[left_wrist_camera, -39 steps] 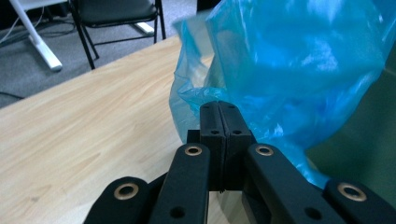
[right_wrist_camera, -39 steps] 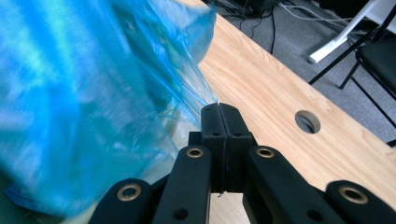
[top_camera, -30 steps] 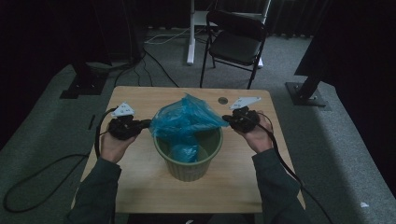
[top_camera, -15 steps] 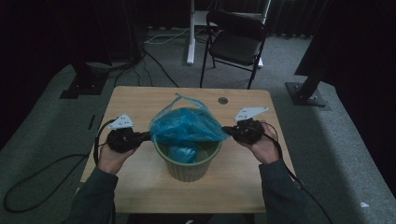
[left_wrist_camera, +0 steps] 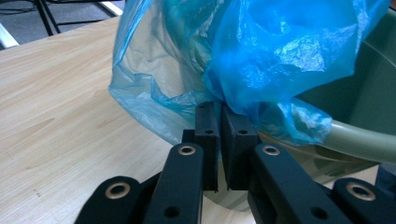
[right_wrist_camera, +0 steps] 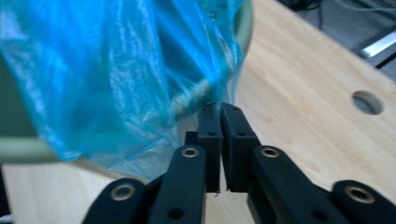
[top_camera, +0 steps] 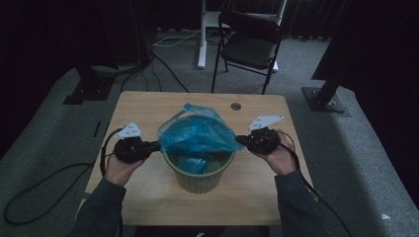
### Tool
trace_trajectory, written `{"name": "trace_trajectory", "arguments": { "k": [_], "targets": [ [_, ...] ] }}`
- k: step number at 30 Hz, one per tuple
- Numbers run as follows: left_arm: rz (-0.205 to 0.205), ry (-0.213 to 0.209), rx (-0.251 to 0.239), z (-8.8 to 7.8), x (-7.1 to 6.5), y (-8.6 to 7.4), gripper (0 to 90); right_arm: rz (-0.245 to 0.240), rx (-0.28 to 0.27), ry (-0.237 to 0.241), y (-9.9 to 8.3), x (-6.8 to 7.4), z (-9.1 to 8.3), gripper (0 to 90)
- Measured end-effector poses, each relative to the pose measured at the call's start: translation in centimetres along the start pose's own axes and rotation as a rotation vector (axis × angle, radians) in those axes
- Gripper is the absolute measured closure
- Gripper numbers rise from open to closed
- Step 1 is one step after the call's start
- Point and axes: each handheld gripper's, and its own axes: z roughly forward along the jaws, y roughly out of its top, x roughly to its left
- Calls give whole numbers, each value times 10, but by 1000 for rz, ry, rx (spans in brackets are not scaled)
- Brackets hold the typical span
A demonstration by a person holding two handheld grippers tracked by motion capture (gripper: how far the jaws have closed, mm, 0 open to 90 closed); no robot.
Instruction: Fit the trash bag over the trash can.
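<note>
Wooden table (top_camera: 148, 106) bears green bin (top_camera: 200, 180); blue bag (top_camera: 197, 136) draped inside.

In the high view the blue plastic bag (top_camera: 196, 134) covers most of the mouth of the green bin (top_camera: 199, 175), so the bin's inside and far rim stay hidden apart from a dark gap at the front. Whether the pads of the left gripper (top_camera: 154, 146) and the right gripper (top_camera: 240, 140) press on the film is too small to tell there. In the left gripper view the bag's edge is drawn to the pad tips (left_wrist_camera: 232, 122), but the narrow slit between them leaves it unclear whether film is pinched. In the right gripper view the bag (right_wrist_camera: 112, 70) and bin rim (right_wrist_camera: 21, 148) are blurred and cut off by the top and left edges. The person's forearms leave the bottom edge.
</note>
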Motion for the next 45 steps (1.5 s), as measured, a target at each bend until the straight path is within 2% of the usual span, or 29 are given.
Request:
{"name": "trace_trajectory", "arguments": {
  "k": [6, 11, 12, 15, 20, 26, 30, 35, 37, 45],
  "targets": [
    [-3, 30, -6, 1, 4, 4, 825, -6, -53, -41, 17, -4, -7, 723],
    [-22, 55, -21, -2, 8, 4, 725, 7, -98, -56, 29, -9, -7, 693],
    [-34, 73, -32, -5, 10, 4, 703, 9, -105, -57, 32, -9, -6, 690],
    [-41, 90, -46, -10, 13, 5, 677, 14, -128, -50, 37, -10, -3, 689],
    [-48, 118, -72, -17, 17, 11, 663, 15, -134, -36, 44, -11, 4, 689],
    [-49, 141, -101, -17, 21, 21, 654, 21, -122, -23, 49, -12, 13, 687],
    [-60, 142, -127, -16, 24, 28, 652, 22, -120, -20, 50, -13, 16, 691],
    [-64, 138, -132, -11, 27, 36, 644, 24, -121, -20, 50, -14, 16, 695],
    [-62, 137, -130, -9, 27, 38, 633, 25, -120, -18, 50, -14, 16, 695],
    [-53, 105, -92, 16, 32, 50, 621, 31, -119, -13, 50, -17, 22, 700]
  ]
}}
